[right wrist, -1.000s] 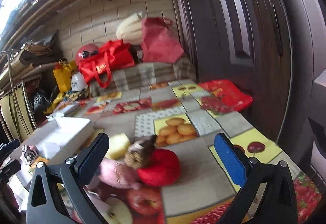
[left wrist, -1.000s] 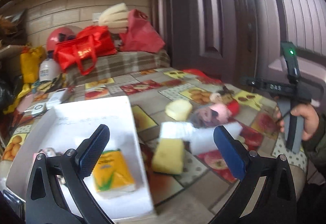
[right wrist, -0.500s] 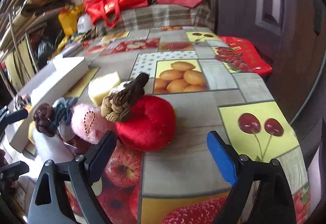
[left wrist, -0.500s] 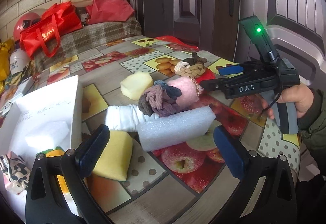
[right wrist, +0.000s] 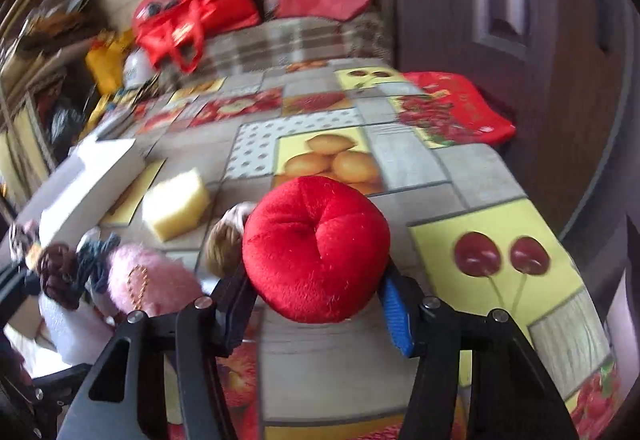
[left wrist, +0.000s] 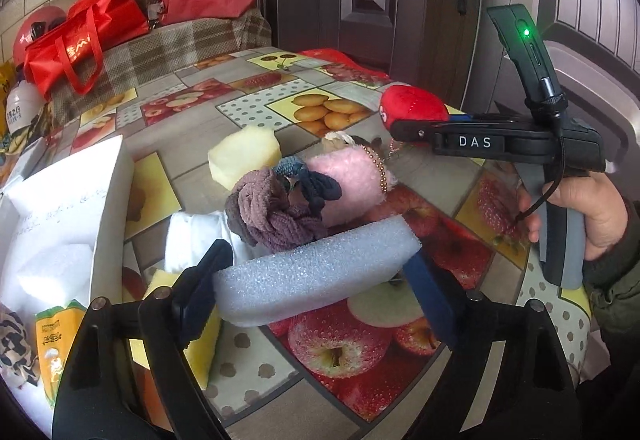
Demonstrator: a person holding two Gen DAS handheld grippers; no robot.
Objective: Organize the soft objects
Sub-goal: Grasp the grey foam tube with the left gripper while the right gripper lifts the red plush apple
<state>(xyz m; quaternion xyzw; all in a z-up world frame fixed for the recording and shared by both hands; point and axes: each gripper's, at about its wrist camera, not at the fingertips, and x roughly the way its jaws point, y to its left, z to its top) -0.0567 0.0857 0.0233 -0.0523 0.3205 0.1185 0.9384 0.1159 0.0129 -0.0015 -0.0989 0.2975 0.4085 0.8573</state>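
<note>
My left gripper (left wrist: 316,288) is shut on a grey-white foam block (left wrist: 316,276) that spans the gap between its pads, just above the table. My right gripper (right wrist: 316,304) is shut on a red plush ball (right wrist: 316,248), held a little above the fruit-print tablecloth; it also shows in the left wrist view (left wrist: 412,108). Between them lie a pink fuzzy pouch (left wrist: 352,180), a brown knitted scrunchie (left wrist: 268,216), a dark blue scrunchie (left wrist: 316,188), a pale yellow sponge (left wrist: 244,156) and a yellow sponge (left wrist: 200,340). The white box (left wrist: 108,208) at left holds a white foam piece, a tissue pack and a patterned scrunchie.
A white rolled cloth (left wrist: 196,236) lies beside the box. A beige braided scrunchie (right wrist: 224,244) sits left of the red ball. A red mat (right wrist: 452,108) lies at the table's far right. Red bags (left wrist: 80,36) and a plaid cushion stand at the back. The door is close on the right.
My left gripper has closed on the foam block. My right gripper has closed on the red plush ball and lifted it off the table, away from the braided scrunchie.
</note>
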